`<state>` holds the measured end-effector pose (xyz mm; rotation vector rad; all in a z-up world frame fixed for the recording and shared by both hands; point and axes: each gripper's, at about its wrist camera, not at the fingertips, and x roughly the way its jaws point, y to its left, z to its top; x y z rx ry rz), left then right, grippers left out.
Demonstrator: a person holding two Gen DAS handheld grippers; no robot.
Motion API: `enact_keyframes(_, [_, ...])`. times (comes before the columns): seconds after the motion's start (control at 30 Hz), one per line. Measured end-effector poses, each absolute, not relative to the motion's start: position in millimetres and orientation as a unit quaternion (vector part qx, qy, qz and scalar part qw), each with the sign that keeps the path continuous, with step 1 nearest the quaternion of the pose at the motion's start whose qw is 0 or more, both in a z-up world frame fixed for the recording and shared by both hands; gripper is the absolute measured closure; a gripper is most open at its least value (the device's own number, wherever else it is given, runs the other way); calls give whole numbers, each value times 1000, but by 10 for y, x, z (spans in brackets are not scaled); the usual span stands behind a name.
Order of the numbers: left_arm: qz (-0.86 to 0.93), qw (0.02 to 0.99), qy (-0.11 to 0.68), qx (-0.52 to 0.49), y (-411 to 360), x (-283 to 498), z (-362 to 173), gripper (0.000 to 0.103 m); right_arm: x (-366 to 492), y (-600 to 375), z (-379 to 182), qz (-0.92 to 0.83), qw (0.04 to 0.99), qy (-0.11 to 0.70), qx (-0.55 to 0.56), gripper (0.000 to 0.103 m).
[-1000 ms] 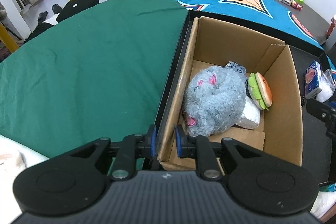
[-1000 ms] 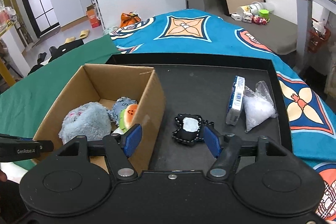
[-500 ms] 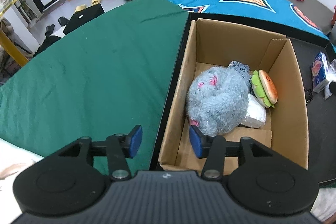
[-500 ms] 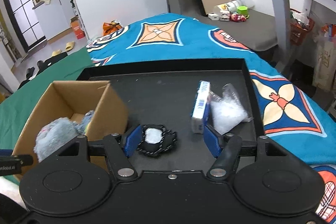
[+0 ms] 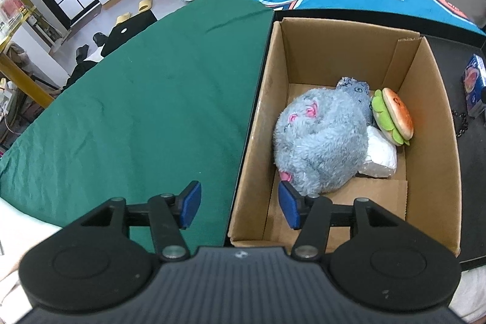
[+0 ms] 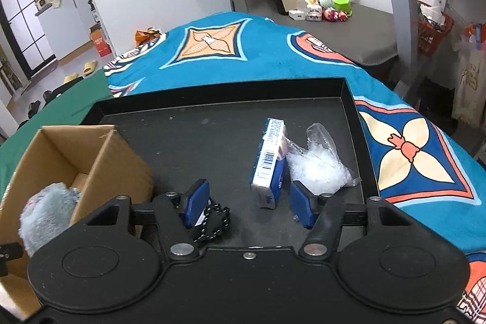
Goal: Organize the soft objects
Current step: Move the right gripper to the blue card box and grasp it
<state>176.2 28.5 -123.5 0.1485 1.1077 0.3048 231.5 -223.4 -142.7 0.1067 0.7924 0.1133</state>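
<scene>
Right gripper (image 6: 249, 207), jaws wide and empty, hovers near the tray's (image 6: 349, 93) front edge; center squarely over the blue packet (image 6: 268, 164) before closing gently.

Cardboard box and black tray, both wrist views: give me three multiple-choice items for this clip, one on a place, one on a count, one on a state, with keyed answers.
1. Where does the fluffy grey plush toy lie?
A. on the green cloth
B. inside the brown cardboard box
C. on the bare black tray floor

2. How many items lie inside the box?
A. one
B. two
C. four

3. How does the right gripper stand?
A. open, holding nothing
B. shut on the blue-and-white carton
C. shut on the clear plastic bag

Answers: B, the box walls surround the plush; C, plush, burger-shaped toy, grey-blue fabric piece and white packet; A, its blue pads stand wide apart above the black tray.
</scene>
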Motion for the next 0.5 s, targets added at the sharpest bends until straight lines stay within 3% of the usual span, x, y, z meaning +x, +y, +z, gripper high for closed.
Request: enact_keyframes(0.5, [159, 819, 542, 106, 175, 1849, -1334, 48, 2559, -2295, -1684, 50, 912, 401, 68, 47])
